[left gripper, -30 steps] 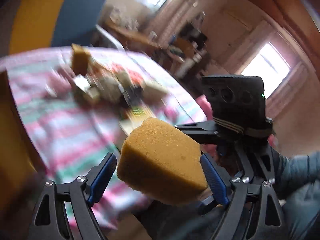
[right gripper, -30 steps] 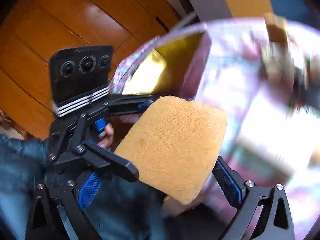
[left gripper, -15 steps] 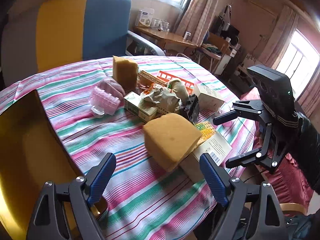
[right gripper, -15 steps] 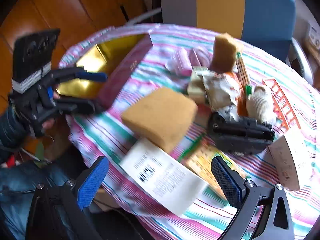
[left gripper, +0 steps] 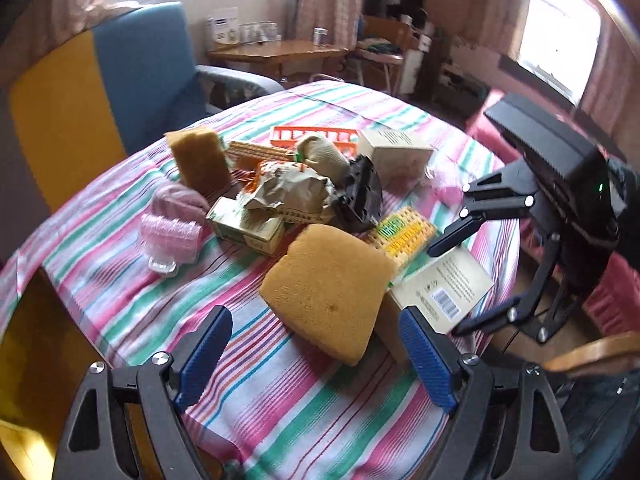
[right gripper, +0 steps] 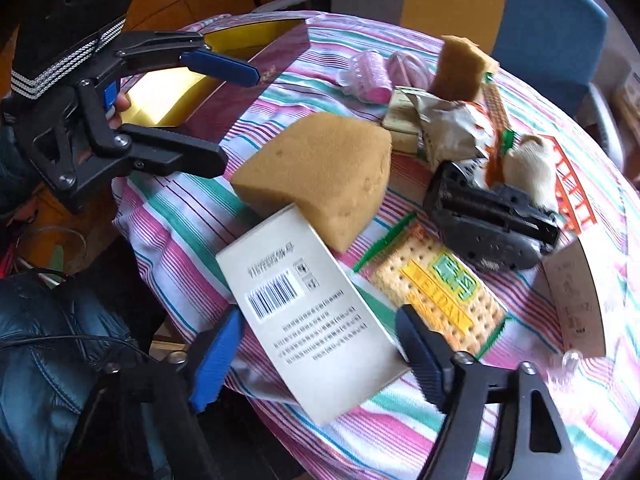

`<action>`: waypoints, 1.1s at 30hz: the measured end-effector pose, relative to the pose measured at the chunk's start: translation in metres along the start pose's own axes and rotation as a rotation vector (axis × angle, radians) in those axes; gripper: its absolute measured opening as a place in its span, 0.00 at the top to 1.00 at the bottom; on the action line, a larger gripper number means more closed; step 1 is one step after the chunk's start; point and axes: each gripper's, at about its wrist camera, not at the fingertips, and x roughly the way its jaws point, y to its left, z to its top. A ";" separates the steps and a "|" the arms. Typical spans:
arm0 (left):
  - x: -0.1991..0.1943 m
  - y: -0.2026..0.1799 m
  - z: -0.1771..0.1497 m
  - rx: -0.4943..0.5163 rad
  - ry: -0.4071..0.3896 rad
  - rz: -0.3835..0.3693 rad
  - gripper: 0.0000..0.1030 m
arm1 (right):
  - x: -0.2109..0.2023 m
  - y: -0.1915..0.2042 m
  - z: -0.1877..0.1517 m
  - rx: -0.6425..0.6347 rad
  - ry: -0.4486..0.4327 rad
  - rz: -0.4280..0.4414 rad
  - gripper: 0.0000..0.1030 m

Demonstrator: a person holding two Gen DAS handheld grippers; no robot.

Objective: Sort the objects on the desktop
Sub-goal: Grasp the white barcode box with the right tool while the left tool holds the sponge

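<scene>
Large tan sponge [left gripper: 328,288] lies loose on the striped tabletop [left gripper: 280,400], near your edge, one corner leaning on the white barcode box [right gripper: 312,320]. Nothing grips it.

Your left gripper [left gripper: 316,356] hangs just short of the sponge, jaws spread wide with nothing in them, one blue pad on either side. Your right gripper [right gripper: 316,356] also has its jaws released; the barcode box lies between the pads in the right wrist view, but whether either pad touches it cannot be told.

Just beyond the sponge: a yellow cracker packet [right gripper: 440,292] flat on the cloth, a black device [right gripper: 492,224] on its side, a crumpled paper bag [left gripper: 292,196], a small green-printed carton [left gripper: 246,228]. Further out: a second sponge [left gripper: 200,160] standing on end, pink hair rollers [left gripper: 170,236], a white cloth bundle [left gripper: 324,152], an orange plastic rack [left gripper: 312,134], a plain white box [left gripper: 392,152].

At your left edge stands an open maroon box with a gold lining [right gripper: 176,88]. No item shows inside the part in view.

Progress, as a judgement: the things lie heaped mid-table, not grouped, so most of the sorting looks left to do. If the gold-lined box is the destination, it holds nothing visible.
</scene>
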 end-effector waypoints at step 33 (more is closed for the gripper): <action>0.040 0.010 -0.002 -0.199 0.051 -0.130 0.26 | -0.008 0.009 -0.050 0.259 -0.124 -0.088 0.46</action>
